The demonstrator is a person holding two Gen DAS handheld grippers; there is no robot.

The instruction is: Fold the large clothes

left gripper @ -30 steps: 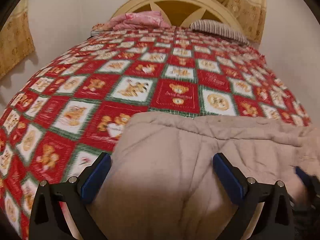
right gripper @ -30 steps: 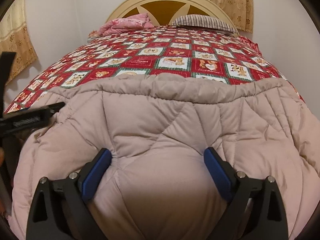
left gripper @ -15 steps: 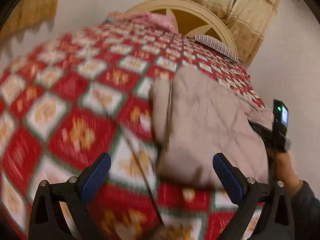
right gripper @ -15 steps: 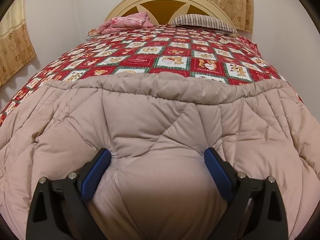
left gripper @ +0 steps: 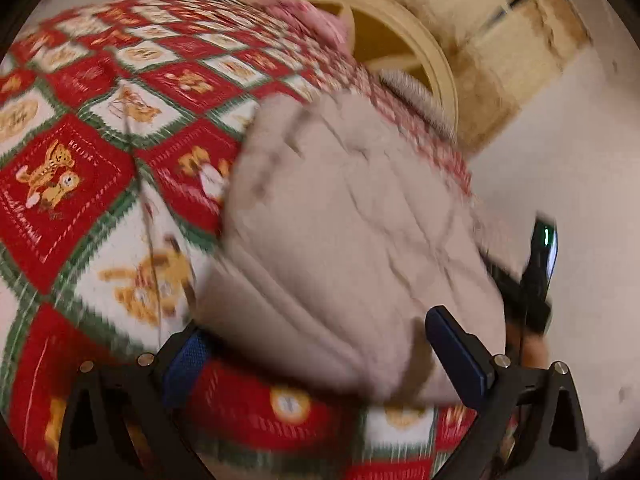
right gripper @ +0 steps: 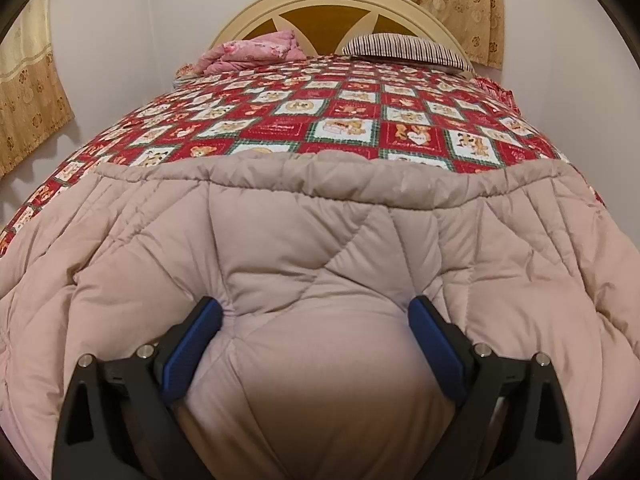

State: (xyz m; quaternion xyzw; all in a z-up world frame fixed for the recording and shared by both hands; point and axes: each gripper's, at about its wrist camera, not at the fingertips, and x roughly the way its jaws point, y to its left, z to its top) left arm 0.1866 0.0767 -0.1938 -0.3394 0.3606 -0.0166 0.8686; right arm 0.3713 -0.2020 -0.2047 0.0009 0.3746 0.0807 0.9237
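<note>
A beige quilted padded jacket [right gripper: 320,240] lies spread across the near end of the bed. It fills the lower half of the right wrist view. My right gripper [right gripper: 316,340] is open wide, with the puffy fabric bulging up between its blue pads [right gripper: 192,344]. The left wrist view is tilted and blurred. In it the jacket [left gripper: 352,232] shows from its left side, and my left gripper [left gripper: 324,364] is open at the jacket's near edge. At the far side of the jacket a hand holds the right gripper's black housing [left gripper: 536,280].
The bed wears a red, white and green teddy-bear patchwork cover [right gripper: 360,120]. A pink bundle [right gripper: 256,54] and a striped pillow [right gripper: 404,50] lie against the cream headboard [right gripper: 328,8]. Yellow curtains [right gripper: 28,92] hang on the white walls to either side.
The left gripper swung out to the jacket's left side, tilted, and has come in close to its edge. It has left the right wrist view. The right gripper has hardly moved.
</note>
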